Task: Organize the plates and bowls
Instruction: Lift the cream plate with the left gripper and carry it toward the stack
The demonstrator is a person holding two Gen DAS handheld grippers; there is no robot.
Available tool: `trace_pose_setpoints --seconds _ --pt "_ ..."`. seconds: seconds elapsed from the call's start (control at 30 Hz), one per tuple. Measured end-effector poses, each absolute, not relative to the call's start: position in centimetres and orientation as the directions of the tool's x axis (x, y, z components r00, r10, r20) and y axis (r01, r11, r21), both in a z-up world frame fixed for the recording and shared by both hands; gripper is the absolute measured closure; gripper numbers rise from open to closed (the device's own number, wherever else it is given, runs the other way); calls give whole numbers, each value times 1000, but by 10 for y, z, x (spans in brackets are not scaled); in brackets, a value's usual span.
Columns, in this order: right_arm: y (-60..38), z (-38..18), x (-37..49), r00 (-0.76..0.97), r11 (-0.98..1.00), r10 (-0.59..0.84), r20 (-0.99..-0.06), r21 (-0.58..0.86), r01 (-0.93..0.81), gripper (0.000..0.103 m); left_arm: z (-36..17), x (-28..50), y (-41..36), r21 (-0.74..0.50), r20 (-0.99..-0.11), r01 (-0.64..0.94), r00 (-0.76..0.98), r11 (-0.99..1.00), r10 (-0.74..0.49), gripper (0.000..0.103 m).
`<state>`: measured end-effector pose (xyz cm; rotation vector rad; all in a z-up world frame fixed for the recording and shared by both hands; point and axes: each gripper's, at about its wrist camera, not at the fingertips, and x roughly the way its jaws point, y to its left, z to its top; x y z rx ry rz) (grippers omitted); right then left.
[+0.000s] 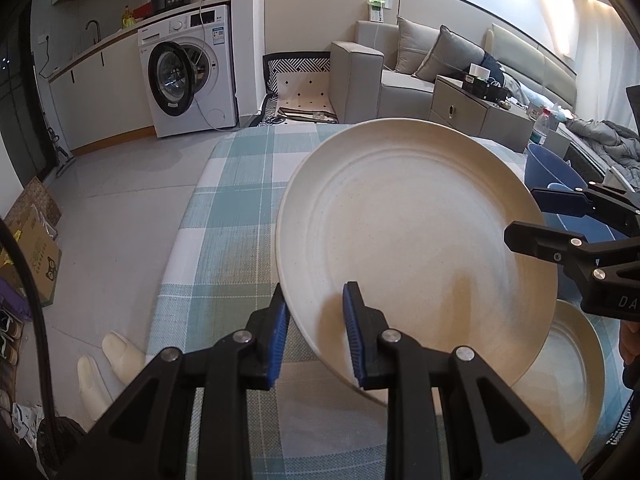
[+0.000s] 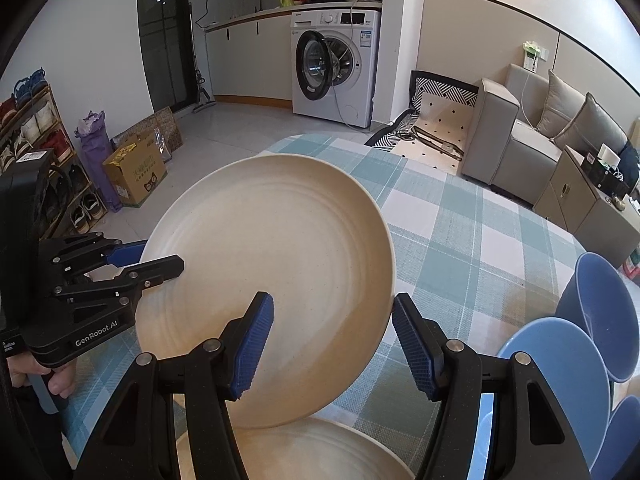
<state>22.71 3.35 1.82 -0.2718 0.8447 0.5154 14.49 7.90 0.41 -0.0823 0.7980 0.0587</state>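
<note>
- Your left gripper [image 1: 316, 334] has its fingers clamped on the near rim of the cream plate [image 1: 416, 248]: one blue pad lies under the rim, the other on top of it.
- That plate is raised off the tabletop [image 1: 240, 208] and tilted, its far edge higher than the edge in your fingers.
- Your right gripper [image 2: 332, 344] has its fingers spread and grips nothing; the plate's near right rim sits in the gap between them, with the left finger over the plate's face and the right finger clear of the rim.
- A second cream plate [image 2: 296, 450] lies flat on the checked cloth just below and ahead of your right fingers, partly under the raised one.
- To the right of your right fingers stand the blue bowls [image 2: 560, 364], crowded together and tipped on their sides.
- Your hand [image 2: 44, 376] shows on the left gripper's handle in the right wrist view.
</note>
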Motion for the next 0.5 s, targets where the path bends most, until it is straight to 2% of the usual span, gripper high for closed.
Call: trace_pose_setpoints --seconds 0.5 --pt "8 36 204 585 867 328 -742 -8 -498 39 18 139 62 -52 -695 -37 719 998 -10 79"
